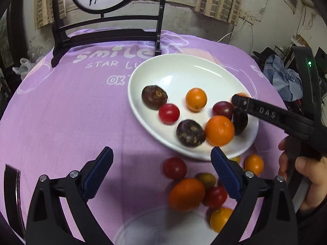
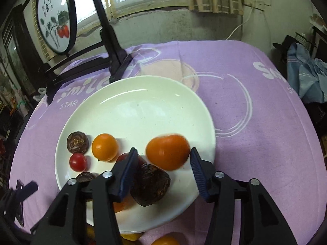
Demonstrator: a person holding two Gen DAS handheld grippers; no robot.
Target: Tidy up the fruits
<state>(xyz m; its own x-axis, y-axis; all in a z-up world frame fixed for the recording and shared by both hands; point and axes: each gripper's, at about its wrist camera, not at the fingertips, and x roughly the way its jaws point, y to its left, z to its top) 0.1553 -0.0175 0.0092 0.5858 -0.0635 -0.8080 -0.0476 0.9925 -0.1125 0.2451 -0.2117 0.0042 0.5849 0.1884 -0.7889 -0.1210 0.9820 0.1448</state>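
A white plate (image 1: 184, 69) on the purple tablecloth holds oranges (image 1: 219, 130), red cherry tomatoes (image 1: 169, 114) and dark brown fruits (image 1: 154, 97). More loose fruit (image 1: 186, 194) lies on the cloth in front of the plate. My left gripper (image 1: 162, 162) is open and empty above the cloth near this pile. My right gripper (image 2: 163, 161) is open over the plate (image 2: 143, 106), with a blurred orange fruit (image 2: 168, 151) just beyond its fingertips and a dark fruit (image 2: 150, 184) between its fingers, untouched. The right gripper also shows in the left wrist view (image 1: 241, 100).
A black wooden stand (image 1: 106, 34) with a round painted screen stands at the table's far side. A transparent bowl rim (image 1: 143, 224) lies near the left gripper. Blue cloth (image 2: 306, 77) is piled beyond the right table edge.
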